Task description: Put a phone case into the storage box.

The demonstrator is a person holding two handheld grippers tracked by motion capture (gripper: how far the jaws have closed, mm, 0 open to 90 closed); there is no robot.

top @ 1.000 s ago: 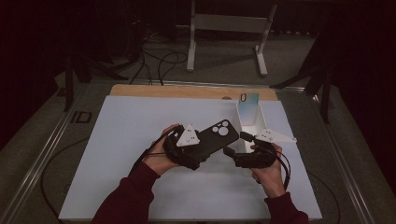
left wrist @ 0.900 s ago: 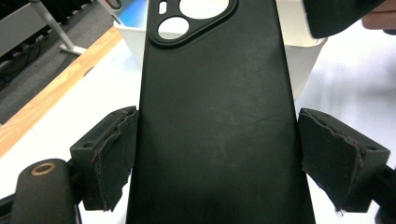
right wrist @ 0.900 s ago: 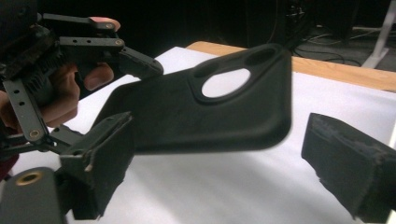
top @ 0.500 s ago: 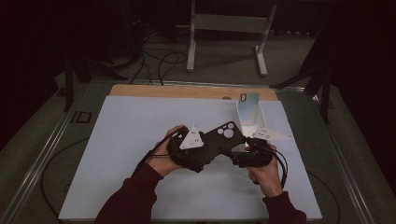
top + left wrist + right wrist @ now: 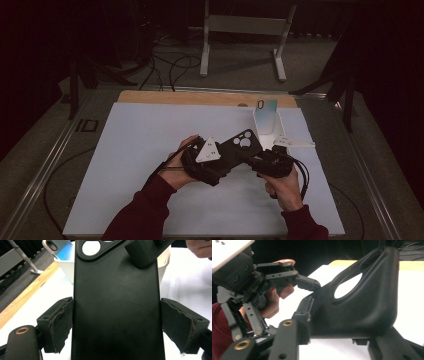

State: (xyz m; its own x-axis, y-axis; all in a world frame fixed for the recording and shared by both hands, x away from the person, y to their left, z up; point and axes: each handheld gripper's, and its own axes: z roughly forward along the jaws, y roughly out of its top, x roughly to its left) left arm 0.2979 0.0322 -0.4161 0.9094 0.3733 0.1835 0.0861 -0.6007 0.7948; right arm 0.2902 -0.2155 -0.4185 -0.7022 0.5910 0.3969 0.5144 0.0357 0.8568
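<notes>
**Two grippers sharing one black phone case**

One black phone case (image 5: pixel 239 149) is being held just below the middle of the high view, above the white worktop (image 5: pixel 140 145). Its long axis is running from lower left to upper right there, with the camera cut-out pointing to the upper right. The case is matte and smooth, a flat rectangle with rounded corners and one large rounded opening holding several round holes.

The left gripper (image 5: pixel 227 162) is clamping the case across its width: in the left gripper view its two padded jaws are pressing on the long edges (image 5: pixel 116 305), their foam worn and ragged. The right gripper (image 5: pixel 257 161) is gripping the case at its edge near the cut-out end; in the right gripper view the jaws are closed onto the lower rim (image 5: pixel 362 302).

At the upper right of the worktop, one white stand (image 5: pixel 265 127) is propping up one phone (image 5: pixel 266 106) with a pale blue back. One strip of bare wood (image 5: pixel 200 97) is edging the far side.
</notes>
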